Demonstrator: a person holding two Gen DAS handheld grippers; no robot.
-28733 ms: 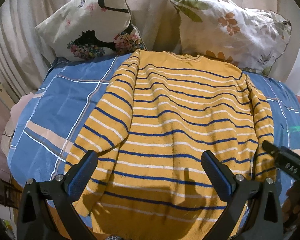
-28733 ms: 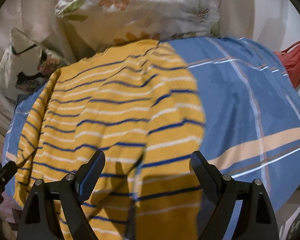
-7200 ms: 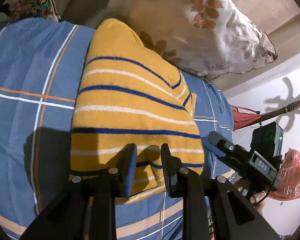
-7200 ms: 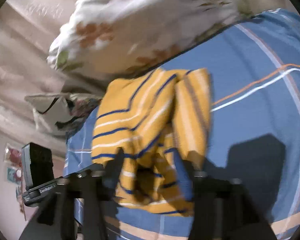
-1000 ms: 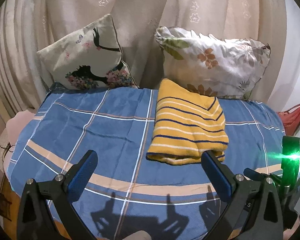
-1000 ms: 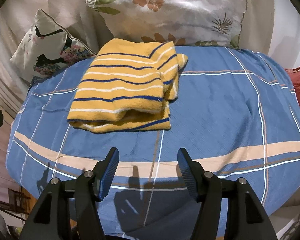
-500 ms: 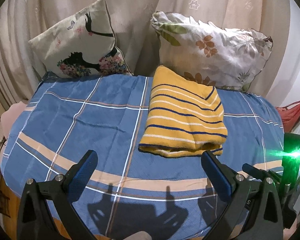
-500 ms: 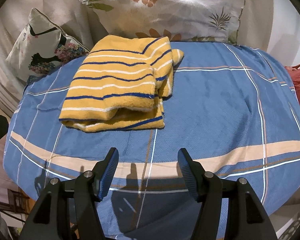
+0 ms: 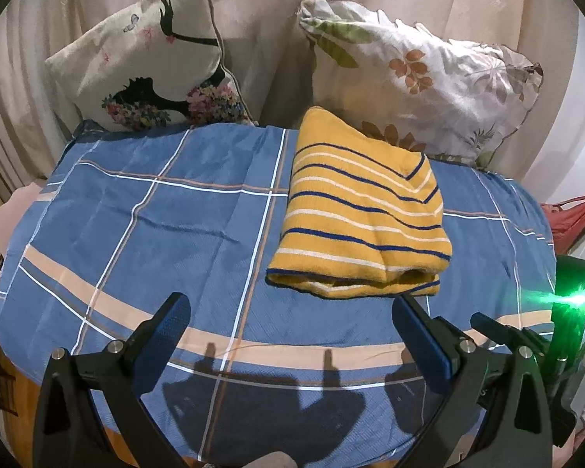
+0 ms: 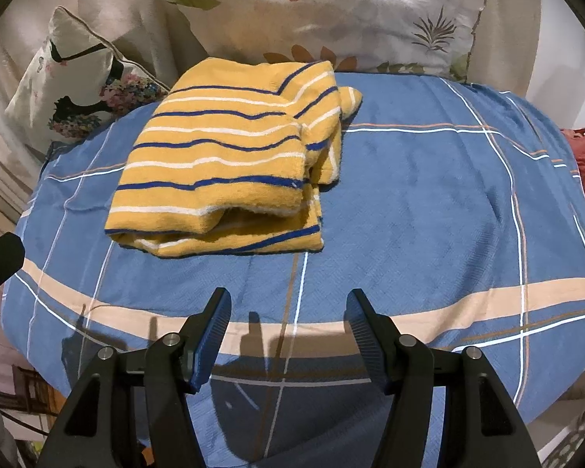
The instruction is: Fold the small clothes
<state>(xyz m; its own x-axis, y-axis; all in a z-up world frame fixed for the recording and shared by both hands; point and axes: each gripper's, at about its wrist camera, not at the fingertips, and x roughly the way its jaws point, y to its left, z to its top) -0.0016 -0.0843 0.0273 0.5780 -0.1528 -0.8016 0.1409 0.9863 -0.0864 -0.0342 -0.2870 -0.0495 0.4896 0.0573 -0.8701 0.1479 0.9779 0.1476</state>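
Garment: yellow knit sweater with blue and white stripes (image 9: pixel 360 210), folded, soft, floppy; grasp near edge.
Left claw (image 9: pixel 292 331): gaping, empty.
Right claw (image 10: pixel 286 323): parted, empty.

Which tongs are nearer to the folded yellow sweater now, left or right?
Left, apparently. The left tongs hang open just before the sweater, right fingertip almost at its edge. The right tongs are open, farther back.

I'm seeing a fuzzy knitted sweater (image 9: pixel 360 210) on a matt woven bedspread (image 9: pixel 156 218), my gripper fingers (image 10: pixel 214 327) matt black plastic.
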